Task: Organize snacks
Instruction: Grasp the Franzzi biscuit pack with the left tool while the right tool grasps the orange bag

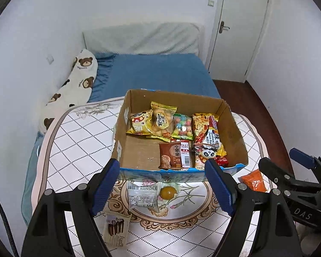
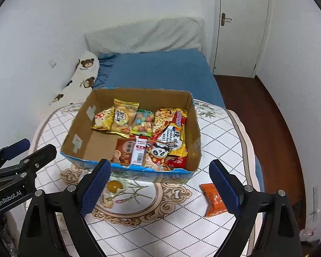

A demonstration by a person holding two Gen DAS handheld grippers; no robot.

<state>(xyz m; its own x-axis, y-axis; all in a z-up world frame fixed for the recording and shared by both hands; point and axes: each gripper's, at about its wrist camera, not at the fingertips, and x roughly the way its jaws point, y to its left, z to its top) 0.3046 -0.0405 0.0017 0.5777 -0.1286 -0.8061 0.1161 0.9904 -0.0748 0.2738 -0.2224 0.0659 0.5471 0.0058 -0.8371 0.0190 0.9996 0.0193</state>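
An open cardboard box (image 1: 137, 156) (image 2: 85, 117) stands on the round table and holds several snack packets along its back and right side. In front of it lie a clear packet with a yellow sweet (image 1: 152, 193) (image 2: 114, 186), a packet showing chocolate sticks (image 1: 115, 229), and an orange packet (image 1: 254, 180) (image 2: 214, 201). My left gripper (image 1: 162, 186) is open and empty, above the clear packet. My right gripper (image 2: 159, 187) is open and empty, with the orange packet by its right finger. Each gripper shows at the edge of the other's view.
The table (image 1: 75, 141) (image 2: 220, 137) has a white quilted cover with a diamond pattern. Behind it are a bed with a blue sheet (image 1: 156, 72), a bear-print pillow (image 1: 75, 81) and white walls. A door (image 1: 239, 25) and dark wooden floor (image 2: 256, 115) are to the right.
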